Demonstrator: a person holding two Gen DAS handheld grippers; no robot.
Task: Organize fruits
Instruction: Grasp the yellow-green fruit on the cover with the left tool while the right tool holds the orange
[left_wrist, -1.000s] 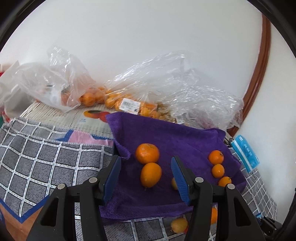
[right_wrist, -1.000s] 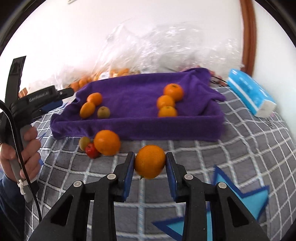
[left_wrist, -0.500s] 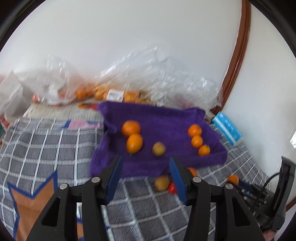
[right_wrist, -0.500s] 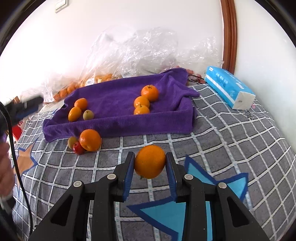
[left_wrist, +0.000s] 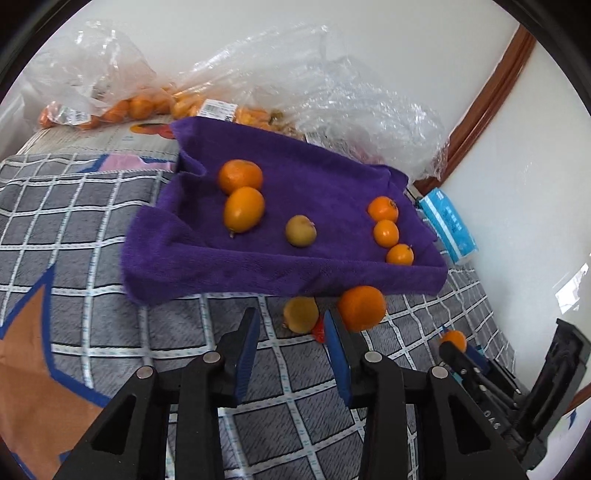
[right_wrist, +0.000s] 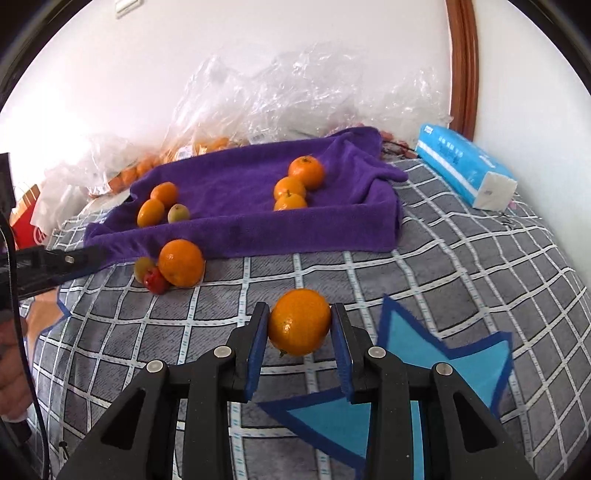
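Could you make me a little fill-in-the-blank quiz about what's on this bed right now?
1. The right gripper is shut on an ____.
2. The cloth under the sorted fruit is ____ in colour.
3. The row of small oranges on the cloth, at its right side as the right gripper's camera sees it, numbers ____.
4. The small red fruit lies on the blanket touching a big ____.

Missing words: orange; purple; three; orange

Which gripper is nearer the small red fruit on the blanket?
Left. The left gripper points at the red fruit, which lies just ahead beside one fingertip, with nothing gripped. The right gripper, holding an orange, sits farther back.
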